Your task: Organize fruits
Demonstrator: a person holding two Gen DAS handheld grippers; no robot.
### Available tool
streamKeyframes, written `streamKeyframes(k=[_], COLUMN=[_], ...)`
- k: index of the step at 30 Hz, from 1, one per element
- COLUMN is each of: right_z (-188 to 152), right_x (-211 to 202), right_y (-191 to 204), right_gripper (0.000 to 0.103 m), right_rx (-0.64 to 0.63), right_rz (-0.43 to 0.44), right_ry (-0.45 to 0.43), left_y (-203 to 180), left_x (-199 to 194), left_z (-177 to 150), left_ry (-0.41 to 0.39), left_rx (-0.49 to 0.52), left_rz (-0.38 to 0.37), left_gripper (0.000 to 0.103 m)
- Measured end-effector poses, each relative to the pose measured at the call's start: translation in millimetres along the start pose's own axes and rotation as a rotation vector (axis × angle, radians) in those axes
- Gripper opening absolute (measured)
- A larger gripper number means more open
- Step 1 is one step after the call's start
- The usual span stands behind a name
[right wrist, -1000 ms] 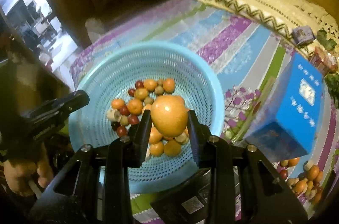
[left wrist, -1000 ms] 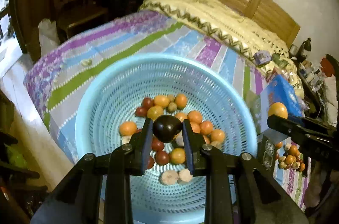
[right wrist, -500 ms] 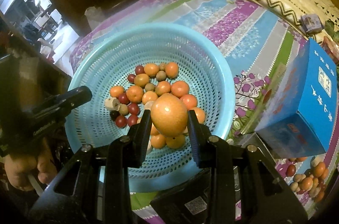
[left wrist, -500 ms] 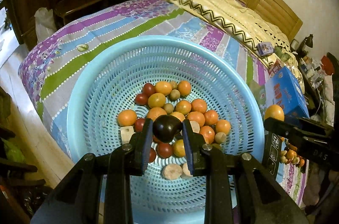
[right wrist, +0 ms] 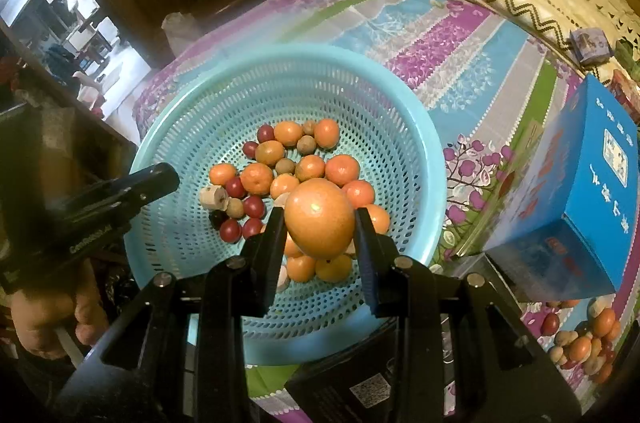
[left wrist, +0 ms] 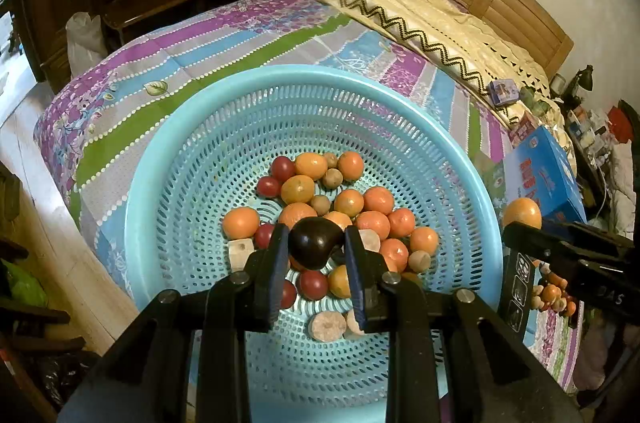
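Left gripper (left wrist: 316, 243): clamped on dark plum (left wrist: 314, 243), poised above basket (left wrist: 168, 159). Right gripper (right wrist: 320, 223): clamped on large orange (right wrist: 320, 217), likewise over the basket. Basket, on bed (left wrist: 192, 51): holds most of the fruit, oranges and plums mixed. Loose fruit pile (right wrist: 580, 343) beside blue box (right wrist: 580, 183): remains; task judged well advanced.
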State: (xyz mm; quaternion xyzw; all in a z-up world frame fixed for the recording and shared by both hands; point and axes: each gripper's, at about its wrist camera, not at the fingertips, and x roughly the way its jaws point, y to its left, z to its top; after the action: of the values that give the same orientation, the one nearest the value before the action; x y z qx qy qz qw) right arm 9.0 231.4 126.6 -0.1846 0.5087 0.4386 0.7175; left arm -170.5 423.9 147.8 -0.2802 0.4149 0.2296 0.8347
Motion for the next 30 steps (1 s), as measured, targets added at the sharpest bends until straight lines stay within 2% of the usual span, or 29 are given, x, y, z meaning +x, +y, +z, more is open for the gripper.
streamKeyframes(k=[8, 12, 14, 15, 16, 30], right_z=[1, 0, 0, 0, 0, 1], right_x=[-1, -2, -5, -7, -8, -15], right_y=[0, -2, -1, 0, 0, -2], right_gripper=[0.035, 0.036, 0.047, 0.058, 0.065, 0.066], right_rx=[-0.009, -0.010, -0.014, -0.017, -0.019, -0.023], right_rz=[0.006, 0.004, 0.005, -0.001, -0.007, -0.025], right_ry=[0.003, 0.000, -0.008, -0.017, -0.027, -0.054], left_y=[-1, -1, -4, -4, -5, -8], left_x=[5, 6, 5, 5, 5, 5], left_z=[0, -2, -2, -2, -2, -1], left_ry=[0.010, 0.004, -0.002, -0.002, -0.002, -0.011], left_rx=[-0.011, -0.013, -0.007, -0.006, -0.006, -0.008], left_rz=[0.007, 0.002, 0.003, 0.001, 0.001, -0.005], left_gripper=[0.028, 0.056, 0.065, 0.071, 0.073, 0.074])
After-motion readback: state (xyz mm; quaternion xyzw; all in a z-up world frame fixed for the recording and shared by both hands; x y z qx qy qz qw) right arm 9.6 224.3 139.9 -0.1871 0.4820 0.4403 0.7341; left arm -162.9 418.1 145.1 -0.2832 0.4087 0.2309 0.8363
